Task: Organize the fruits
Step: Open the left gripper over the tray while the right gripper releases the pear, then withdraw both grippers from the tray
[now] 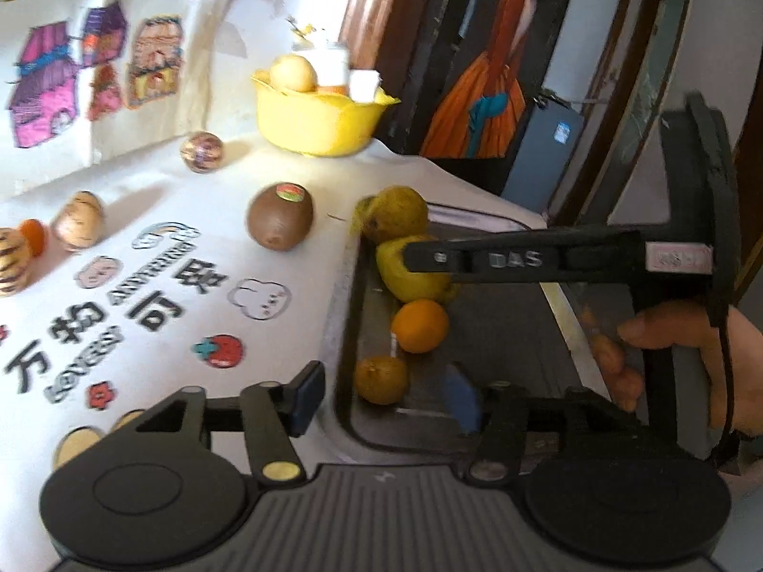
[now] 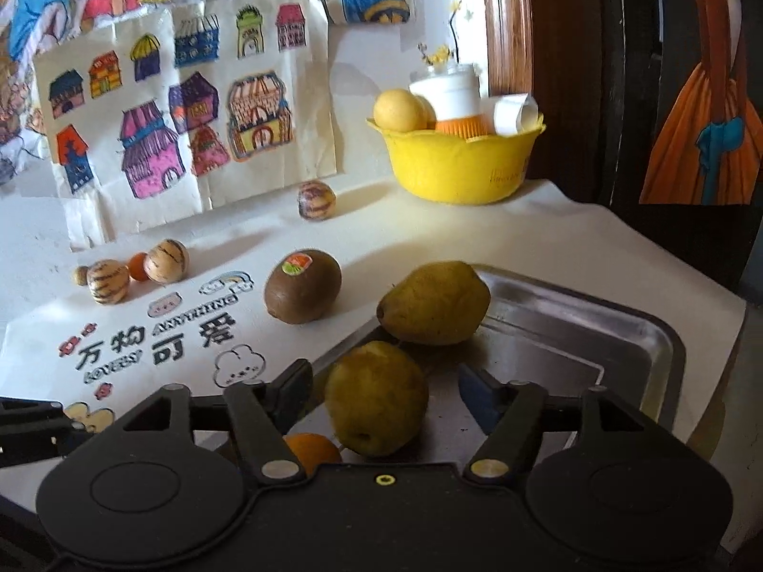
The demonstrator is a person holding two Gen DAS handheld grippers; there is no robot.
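The right gripper (image 2: 381,395) has its jaws spread wide on either side of a pear (image 2: 376,398), the pads standing off it and not touching. In the left wrist view this gripper reaches in from the right, held level over the tray (image 1: 481,329), and the right hand (image 1: 686,362) wraps the handle with its fingers curled round the front. The pear lies in the tray at its near-left edge. A second pear (image 2: 434,302) sits just behind it, leaning on the tray's far-left rim. An orange (image 2: 310,453) shows just under the gripper's left link.

The left gripper (image 1: 381,395) is also wide open and empty, poised above the near-left corner of the tray, one finger over the cloth (image 1: 157,314) and the other over the tray. Below it lies a brownish fruit (image 1: 381,380), and beyond that the orange and then the pears run in a row along the tray's left side.

On the cloth to the left of the tray, a kiwi (image 2: 303,286) with a sticker stands near the rim. Farther left lie striped fruits (image 2: 166,260) with a small orange one (image 2: 138,266) between them, and another striped fruit (image 2: 316,200) sits near the wall. A yellow bowl (image 2: 458,162) stands at the back.
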